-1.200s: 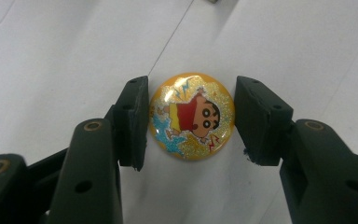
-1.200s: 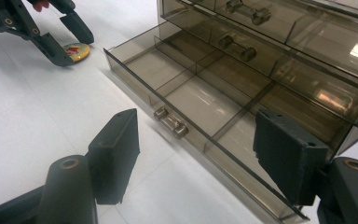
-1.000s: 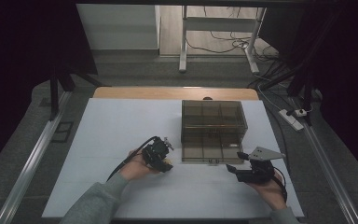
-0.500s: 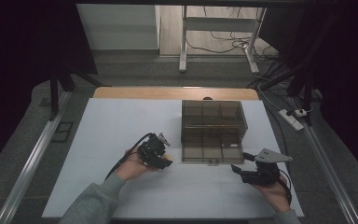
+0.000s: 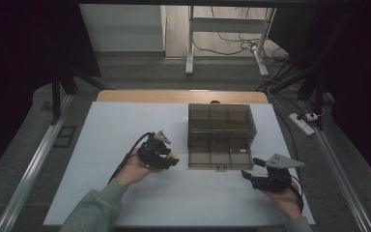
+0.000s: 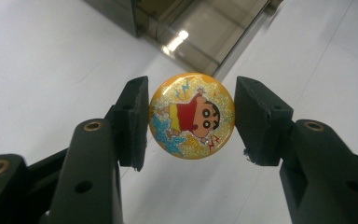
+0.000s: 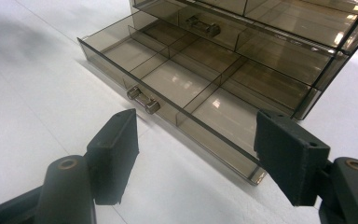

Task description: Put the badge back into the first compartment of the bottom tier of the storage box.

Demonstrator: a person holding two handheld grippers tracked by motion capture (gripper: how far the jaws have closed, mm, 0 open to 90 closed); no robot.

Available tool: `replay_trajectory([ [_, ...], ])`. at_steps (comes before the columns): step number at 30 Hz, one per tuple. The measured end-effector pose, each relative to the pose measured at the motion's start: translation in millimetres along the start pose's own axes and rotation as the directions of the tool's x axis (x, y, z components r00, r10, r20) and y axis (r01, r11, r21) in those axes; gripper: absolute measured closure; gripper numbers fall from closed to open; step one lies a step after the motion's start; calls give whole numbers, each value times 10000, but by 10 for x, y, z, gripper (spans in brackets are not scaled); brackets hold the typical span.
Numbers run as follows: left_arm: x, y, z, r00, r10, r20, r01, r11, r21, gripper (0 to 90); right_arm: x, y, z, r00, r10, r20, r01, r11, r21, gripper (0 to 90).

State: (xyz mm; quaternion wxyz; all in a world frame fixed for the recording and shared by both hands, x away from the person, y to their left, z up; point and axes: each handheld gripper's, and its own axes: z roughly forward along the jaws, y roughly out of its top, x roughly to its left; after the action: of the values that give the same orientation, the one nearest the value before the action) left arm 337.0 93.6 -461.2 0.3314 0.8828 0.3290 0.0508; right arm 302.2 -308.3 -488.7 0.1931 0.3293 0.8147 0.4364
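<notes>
A round yellow badge (image 6: 191, 116) with a cartoon figure sits edge-on between the pads of my left gripper (image 6: 191, 119), which is shut on it. In the high view that left gripper (image 5: 168, 158) hovers over the white table just left of the smoky clear drawer box (image 5: 222, 123), with the badge (image 5: 173, 156) at its tip. The box's bottom drawer (image 7: 168, 74) is pulled out, its compartments bare, its metal handle (image 7: 143, 100) facing me. My right gripper (image 5: 251, 168) waits at the drawer's front right corner, and the right gripper (image 7: 196, 149) is open with nothing between its pads.
The white table top (image 5: 101, 145) has a wooden strip along its far edge. Metal rails run down both sides. A power strip (image 5: 304, 117) and cables lie on the floor at the right, with a desk frame beyond the table.
My left hand has lifted a little and drifted towards the drawer box with the badge in its jaws. The right hand has barely shifted.
</notes>
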Motion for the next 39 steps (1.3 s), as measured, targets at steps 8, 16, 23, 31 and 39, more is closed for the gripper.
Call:
replay_trajectory([
  [8, -27, 69, -65, 10000, 20, -38, -22, 9986, -526, 481, -7, -3, 3, 10000, 9, -1, -9, 10000, 25, 311],
  [16, -39, 120, -89, 9999, 27, -118, -38, 9960, -891, 481, -6, 4, 12, 10000, -16, -70, 16, 10000, 71, 311],
  [23, -20, 141, -107, 9996, -65, -273, 30, 9918, -1274, 481, 4, 5, 30, 10000, -40, -59, 41, 9999, 111, 311],
  [31, -21, 192, -76, 9997, -96, -240, 60, 9890, -1478, 481, 17, 11, 53, 9999, -110, -82, 112, 9997, 203, 311],
  [39, -39, 264, -4, 9998, 8, -174, -34, 9890, -1481, 481, 11, 6, 60, 9998, -132, -118, 135, 9996, 238, 311],
])
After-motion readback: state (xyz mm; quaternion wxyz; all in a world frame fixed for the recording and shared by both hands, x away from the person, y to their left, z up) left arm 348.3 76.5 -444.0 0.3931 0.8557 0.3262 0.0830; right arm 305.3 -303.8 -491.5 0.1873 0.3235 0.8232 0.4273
